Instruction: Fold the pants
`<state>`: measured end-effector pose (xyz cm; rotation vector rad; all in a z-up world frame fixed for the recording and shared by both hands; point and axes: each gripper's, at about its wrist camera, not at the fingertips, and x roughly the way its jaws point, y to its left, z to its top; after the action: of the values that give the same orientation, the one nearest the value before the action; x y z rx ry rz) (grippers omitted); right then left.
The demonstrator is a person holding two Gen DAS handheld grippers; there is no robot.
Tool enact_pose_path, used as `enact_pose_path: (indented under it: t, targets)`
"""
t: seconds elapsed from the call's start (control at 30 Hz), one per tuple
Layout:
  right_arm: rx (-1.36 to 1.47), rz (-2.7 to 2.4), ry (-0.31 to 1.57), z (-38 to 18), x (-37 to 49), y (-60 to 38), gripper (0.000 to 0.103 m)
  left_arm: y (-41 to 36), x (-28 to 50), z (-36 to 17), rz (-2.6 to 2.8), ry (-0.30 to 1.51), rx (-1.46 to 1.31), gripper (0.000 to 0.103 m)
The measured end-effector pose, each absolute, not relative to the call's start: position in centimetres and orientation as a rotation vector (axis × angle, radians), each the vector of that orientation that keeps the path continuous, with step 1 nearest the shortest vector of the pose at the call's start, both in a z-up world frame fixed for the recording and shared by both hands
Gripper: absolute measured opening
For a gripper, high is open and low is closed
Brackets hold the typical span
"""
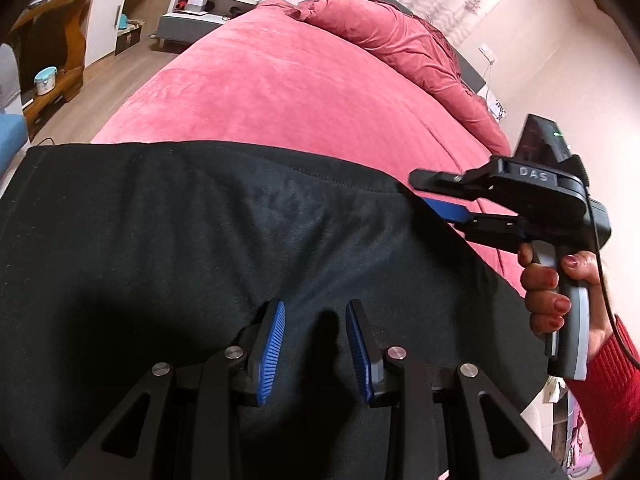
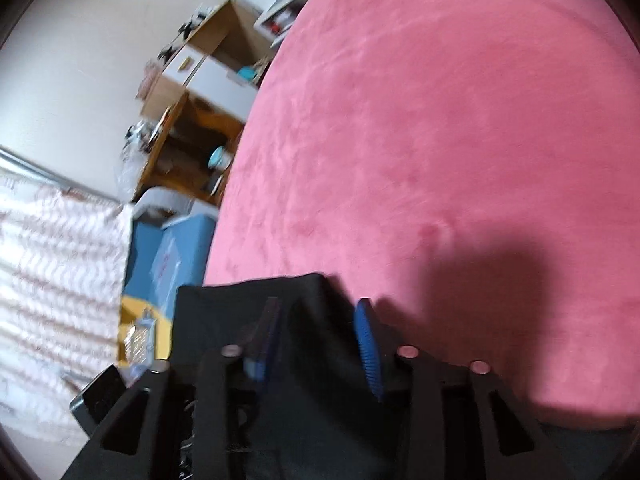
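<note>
Black pants (image 1: 224, 232) lie spread over the near part of a pink bed (image 1: 288, 92). My left gripper (image 1: 316, 312) hovers over the pants with its blue-padded jaws apart, nothing between them. My right gripper (image 1: 430, 196) reaches in from the right at the pants' far right corner, one blue pad beside the fabric edge. In the right wrist view the right gripper (image 2: 320, 308) has its jaws apart with a corner of the black pants (image 2: 304, 312) lying between the pads; the view is blurred.
A pink duvet (image 1: 392, 40) is bunched at the far end of the bed. A wooden shelf unit (image 1: 52, 64) and a white nightstand (image 1: 200, 4) stand on the left. A blue box (image 2: 172, 256) sits beside the bed.
</note>
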<state>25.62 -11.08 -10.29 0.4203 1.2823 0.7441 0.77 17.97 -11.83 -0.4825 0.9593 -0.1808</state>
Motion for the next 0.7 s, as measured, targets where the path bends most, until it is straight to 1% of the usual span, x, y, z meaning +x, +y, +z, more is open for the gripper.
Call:
enact_pose_path:
  t: [0.03,0.13,0.23,0.27,0.33,0.47,0.5,0.53,0.6,0.7]
  targets:
    - [0.427,0.777,1.296,-10.8,25.4,-10.8,0.029,18.0,0.5,-11.7,-0.18,0.954,-0.484,0.032]
    - [0.414,0.82,1.337,-11.9,25.5,-9.8,0.029,18.6,0.3,-11.9,-0.192,0.937,-0.498,0.032]
    - [0.512,0.818,1.349,-13.6,26.2,-9.2,0.029,19.2,0.2,-12.5,-0.196,0.94,-0.538,0.032]
    - [0.523,0.792,1.344,-13.8,26.3,-8.8,0.023,19.5,0.1,-12.5,-0.197,0.937,-0.547,0.032]
    - [0.505,0.733,1.291,-13.4,26.3,-8.7,0.011,20.0,-0.1,-12.1,-0.176,0.929,-0.533,0.032]
    - [0.552,0.714,1.137,-11.1,26.1,-9.1,0.007,22.2,-1.1,-12.3,-0.097,0.904,-0.538,0.032]
    - [0.563,0.707,1.096,-10.7,26.1,-9.3,0.005,23.1,-1.1,-12.8,-0.09,0.907,-0.563,0.032]
    - [0.595,0.703,1.043,-10.2,26.2,-9.8,0.0,23.8,-1.1,-13.2,-0.094,0.908,-0.591,0.029]
    - [0.69,0.702,0.98,-9.5,27.3,-10.6,0.0,24.5,-1.3,-13.2,-0.085,0.902,-0.596,0.027]
    - [0.627,0.666,1.011,-9.1,28.9,-9.6,0.0,24.7,-1.6,-12.9,-0.049,0.9,-0.533,0.027]
